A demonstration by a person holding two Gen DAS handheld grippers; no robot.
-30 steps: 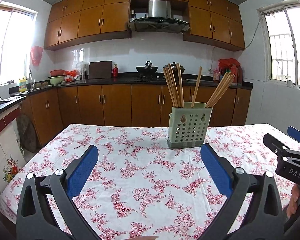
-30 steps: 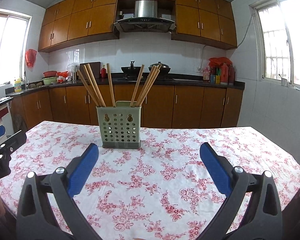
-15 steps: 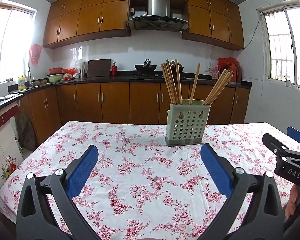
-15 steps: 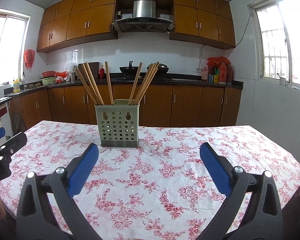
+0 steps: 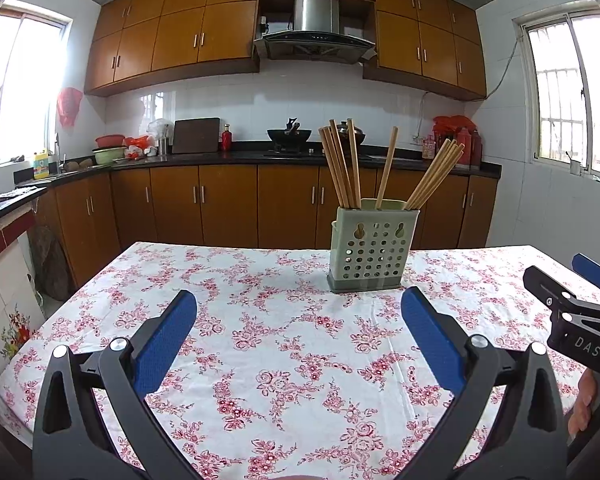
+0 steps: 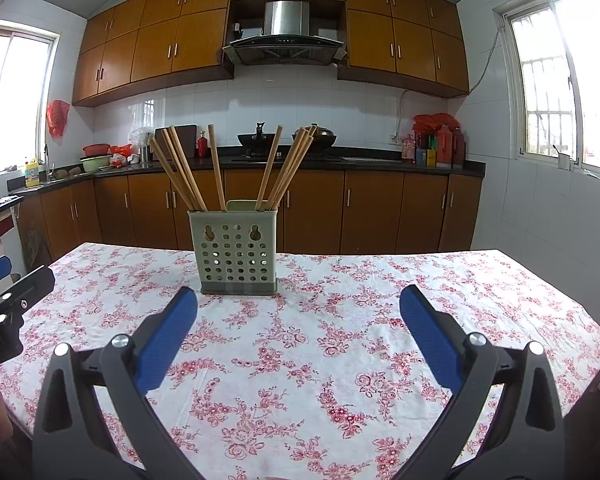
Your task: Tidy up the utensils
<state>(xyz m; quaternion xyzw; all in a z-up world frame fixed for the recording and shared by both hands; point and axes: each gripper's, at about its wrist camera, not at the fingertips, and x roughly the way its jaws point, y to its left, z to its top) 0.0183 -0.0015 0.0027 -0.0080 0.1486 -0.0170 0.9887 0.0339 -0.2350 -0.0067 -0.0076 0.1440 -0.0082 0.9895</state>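
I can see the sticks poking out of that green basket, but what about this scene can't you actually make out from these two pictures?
- Lower ends of the chopsticks: hidden in both views by the holder wall.
- Holder's inner compartments: rim blocks them in both views.
- Right gripper in the left wrist view: cut off by the right edge.
- Left gripper in the right wrist view: cut off by the left edge.
- Bottle labels on the far counter: too small.

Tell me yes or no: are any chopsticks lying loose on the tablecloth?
No. In the right wrist view every one of the chopsticks stands in the green holder, and the floral tablecloth shows no loose utensil.
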